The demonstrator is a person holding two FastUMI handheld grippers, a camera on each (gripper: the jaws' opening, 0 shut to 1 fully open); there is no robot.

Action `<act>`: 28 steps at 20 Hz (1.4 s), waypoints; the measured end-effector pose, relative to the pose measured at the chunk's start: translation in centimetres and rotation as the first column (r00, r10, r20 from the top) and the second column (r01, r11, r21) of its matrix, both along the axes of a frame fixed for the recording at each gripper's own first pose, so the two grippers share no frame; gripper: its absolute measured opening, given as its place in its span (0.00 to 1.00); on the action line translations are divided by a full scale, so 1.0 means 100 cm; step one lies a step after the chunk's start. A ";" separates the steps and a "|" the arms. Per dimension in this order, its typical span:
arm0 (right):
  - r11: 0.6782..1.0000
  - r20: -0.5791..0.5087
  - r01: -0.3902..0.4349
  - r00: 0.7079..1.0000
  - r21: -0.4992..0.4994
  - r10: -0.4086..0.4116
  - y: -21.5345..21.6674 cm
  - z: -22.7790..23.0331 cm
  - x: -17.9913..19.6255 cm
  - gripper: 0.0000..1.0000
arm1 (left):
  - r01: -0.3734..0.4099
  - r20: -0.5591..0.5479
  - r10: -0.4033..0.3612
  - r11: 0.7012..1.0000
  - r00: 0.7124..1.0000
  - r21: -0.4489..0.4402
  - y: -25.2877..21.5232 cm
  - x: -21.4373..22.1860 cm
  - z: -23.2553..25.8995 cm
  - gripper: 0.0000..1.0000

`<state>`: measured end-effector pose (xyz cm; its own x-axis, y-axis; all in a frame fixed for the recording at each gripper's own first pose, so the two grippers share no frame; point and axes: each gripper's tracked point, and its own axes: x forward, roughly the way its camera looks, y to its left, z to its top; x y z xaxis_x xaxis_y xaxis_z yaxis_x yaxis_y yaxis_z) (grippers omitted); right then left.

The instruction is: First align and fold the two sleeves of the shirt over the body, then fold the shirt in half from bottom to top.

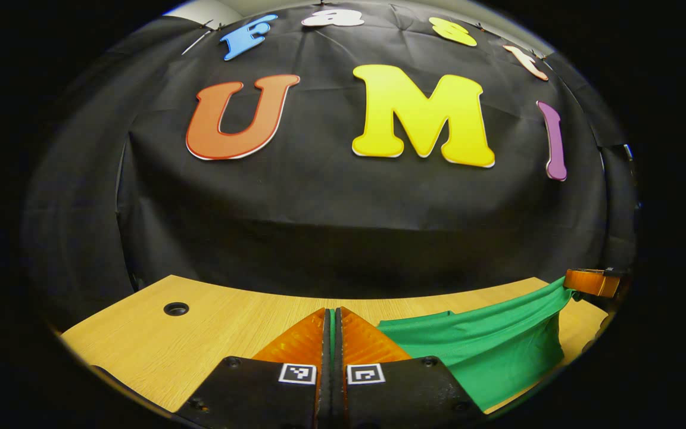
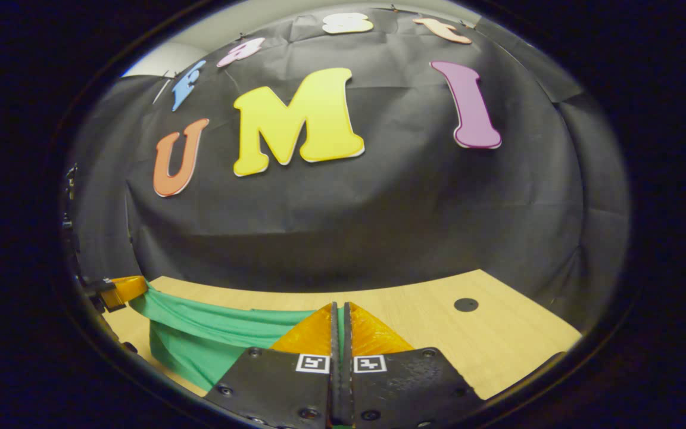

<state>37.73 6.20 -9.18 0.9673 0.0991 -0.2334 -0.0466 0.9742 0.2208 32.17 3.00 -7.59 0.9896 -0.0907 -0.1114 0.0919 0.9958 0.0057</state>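
Left gripper (image 1: 332, 322): jaws drawn nearly together, a thin strip of green cloth pinched in the slit between the fingers. The green shirt (image 1: 486, 348) runs from that slit off to the right in the left gripper view, lifted off the tabletop (image 1: 200, 333) and pulled into a taut band with its lower part sagging toward the wood. At the far right of that view, the shirt's other end rises to the right gripper (image 1: 593, 282), seen farther off with its jaws closed on the cloth's top corner.

Right gripper view: right gripper's own fingers (image 2: 313, 333) pressed close, green cloth visible in the narrow gap (just a sliver). The shirt (image 2: 212, 339) stretches away to the left here, hanging as a sling above the tabletop (image 2: 498, 351), and ends at the left gripper (image 2: 119, 289) at the left edge of the view, which is clamped on it.

So the shirt is held up between both grippers, over the middle of the tabletop toward its near edge; whether its lowest fold touches the wood I cannot tell.

A round dark hole (image 1: 175, 308) sits near the tabletop's far left corner in the left gripper view; another (image 2: 465, 304) sits near the far right corner in the right gripper view. Black cloth wall (image 1: 343, 208) stands behind the tabletop's far edge.
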 end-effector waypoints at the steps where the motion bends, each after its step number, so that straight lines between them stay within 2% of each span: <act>1: 1.000 -0.018 0.003 1.000 0.000 -0.003 0.002 -0.011 0.017 0.00 | -0.003 -0.020 0.003 1.000 1.000 -0.001 0.000 0.015 -0.009 0.07; 6: 0.999 -0.074 0.010 0.997 -0.034 -0.013 -0.001 -0.054 0.088 0.00 | 0.036 -0.034 -0.035 0.998 0.999 0.049 -0.012 0.073 -0.040 0.07; 10: 0.999 -0.113 0.011 0.994 0.038 -0.007 0.001 -0.065 0.125 0.00 | 0.047 -0.039 -0.044 0.996 0.998 0.073 -0.018 0.106 -0.049 0.06; 15: 0.999 -0.095 -0.018 0.995 -0.041 0.014 0.010 -0.072 0.132 0.00 | 0.026 -0.067 -0.022 0.997 0.998 0.072 -0.012 0.113 -0.065 0.07; 17: 0.998 -0.085 -0.003 0.996 -0.062 -0.003 0.007 -0.070 0.134 0.04 | 0.006 -0.062 -0.002 0.998 0.998 0.060 -0.009 0.111 -0.064 0.17; 18: 0.998 -0.080 0.004 0.997 -0.059 -0.009 0.004 -0.066 0.131 0.08 | 0.003 -0.066 0.001 0.999 0.998 0.054 -0.007 0.110 -0.064 0.45; 20: 0.999 -0.070 0.021 0.997 -0.041 -0.023 0.001 -0.064 0.129 0.65 | -0.028 -0.058 0.031 0.998 0.998 0.059 -0.002 0.110 -0.062 1.00; 21: 0.998 -0.063 0.036 0.997 -0.052 -0.039 -0.005 -0.062 0.129 0.94 | -0.046 -0.049 0.049 0.997 0.998 0.067 0.002 0.106 -0.061 1.00; 22: 0.997 -0.049 0.045 0.998 -0.060 -0.048 -0.007 -0.060 0.125 0.92 | -0.047 -0.039 0.050 0.996 0.998 0.069 0.004 0.103 -0.059 1.00; 23: 0.997 -0.026 0.052 0.998 -0.062 -0.054 -0.008 -0.054 0.120 0.95 | -0.044 -0.019 0.046 0.996 0.999 0.072 0.005 0.098 -0.055 1.00; 24: 0.997 -0.004 0.050 0.999 -0.063 -0.050 -0.007 -0.049 0.112 0.92 | -0.047 0.000 0.047 0.997 0.999 0.060 0.007 0.094 -0.050 1.00; 25: 0.997 0.025 0.050 0.999 -0.059 -0.048 -0.007 -0.042 0.103 0.96 | -0.046 0.011 0.046 0.998 0.999 0.042 0.008 0.087 -0.047 1.00; 26: 0.998 0.057 0.045 0.997 -0.048 -0.043 -0.005 -0.034 0.092 0.92 | -0.060 0.027 0.060 0.998 0.998 0.021 0.012 0.079 -0.042 1.00; 27: 0.999 0.089 0.041 0.995 -0.031 -0.038 -0.003 -0.026 0.080 0.96 | -0.069 0.046 0.068 0.998 0.997 0.002 0.014 0.068 -0.037 1.00; 28: 0.999 0.114 0.034 0.993 -0.015 -0.032 0.000 -0.021 0.065 0.95 | -0.075 0.060 0.075 0.997 0.995 -0.012 0.016 0.056 -0.036 1.00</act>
